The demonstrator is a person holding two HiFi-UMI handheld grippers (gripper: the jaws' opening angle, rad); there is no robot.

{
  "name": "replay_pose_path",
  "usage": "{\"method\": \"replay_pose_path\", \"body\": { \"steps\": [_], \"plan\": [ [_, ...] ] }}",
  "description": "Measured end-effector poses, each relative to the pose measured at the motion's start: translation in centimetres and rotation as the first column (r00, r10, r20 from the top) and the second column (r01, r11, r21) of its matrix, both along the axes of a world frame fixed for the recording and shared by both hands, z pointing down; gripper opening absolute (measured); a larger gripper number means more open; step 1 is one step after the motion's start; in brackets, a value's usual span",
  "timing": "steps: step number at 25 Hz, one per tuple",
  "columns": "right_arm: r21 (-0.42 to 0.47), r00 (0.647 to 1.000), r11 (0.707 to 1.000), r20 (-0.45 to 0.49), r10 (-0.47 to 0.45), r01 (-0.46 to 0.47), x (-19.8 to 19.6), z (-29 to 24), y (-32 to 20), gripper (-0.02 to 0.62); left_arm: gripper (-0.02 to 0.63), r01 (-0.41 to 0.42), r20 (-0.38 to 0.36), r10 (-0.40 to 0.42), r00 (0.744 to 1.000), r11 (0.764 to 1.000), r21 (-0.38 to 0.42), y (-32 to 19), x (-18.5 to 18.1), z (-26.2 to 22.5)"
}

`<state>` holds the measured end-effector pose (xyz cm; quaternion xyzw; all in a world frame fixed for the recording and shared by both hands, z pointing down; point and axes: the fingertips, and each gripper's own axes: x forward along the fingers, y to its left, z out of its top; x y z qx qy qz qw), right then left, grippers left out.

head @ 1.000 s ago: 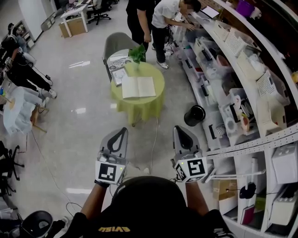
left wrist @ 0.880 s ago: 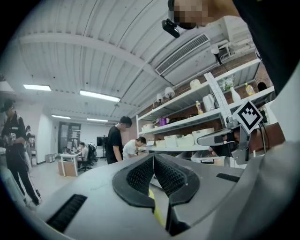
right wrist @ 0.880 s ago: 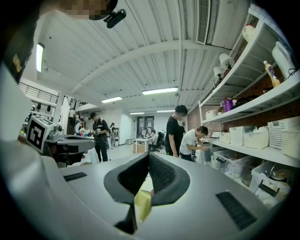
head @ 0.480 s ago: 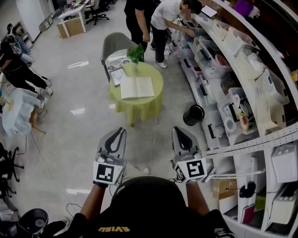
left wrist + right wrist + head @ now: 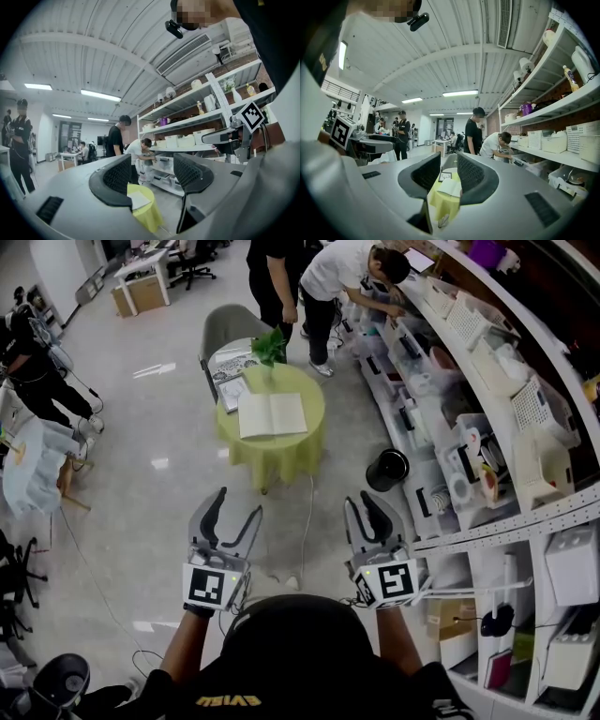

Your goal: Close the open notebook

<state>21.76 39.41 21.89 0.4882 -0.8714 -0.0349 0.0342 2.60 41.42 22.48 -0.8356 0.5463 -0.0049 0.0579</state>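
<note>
White notebook (image 5: 272,415) open flat on yellow-green table (image 5: 272,451).

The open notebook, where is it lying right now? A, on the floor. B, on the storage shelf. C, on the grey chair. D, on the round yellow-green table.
D: the open notebook lies flat, pages up, on the round yellow-green table in the head view.
</note>
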Motion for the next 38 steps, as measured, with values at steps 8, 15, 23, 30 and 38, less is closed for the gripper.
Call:
{"method": "replay_pose_path", "body": {
  "steps": [8,15,23,30,38],
  "plan": [
    [-0.006,0.999,0.999,0.015,-0.035,0.035,0.0,0.2,0.1,0.277,0.322,0.003,0.018,-0.002,1.000,1.000,-0.016,0.0,0.2,0.3],
    [-0.037,0.999,0.998,0.004,-0.054,0.055,-0.6,1.2,0.1,0.299,0.325,-0.040,0.055,0.040,0.998,0.999,-0.007,0.4,0.6,1.0],
    [-0.066,0.998,0.996,-0.002,-0.062,0.062,-1.3,2.0,-1.5,0.296,0.325,-0.047,0.013,0.047,0.999,0.999,-0.018,-0.3,0.0,0.9],
    [-0.084,0.997,0.993,0.001,-0.078,0.078,-3.3,2.2,-3.9,0.281,0.325,-0.036,0.021,0.037,0.999,0.998,-0.042,-3.0,-1.9,1.3],
    [-0.100,0.998,0.993,-0.008,-0.063,0.062,-6.7,0.9,-8.7,0.279,0.324,-0.066,0.011,0.066,0.998,0.997,-0.047,-9.2,-4.5,0.4]
  ]
}}
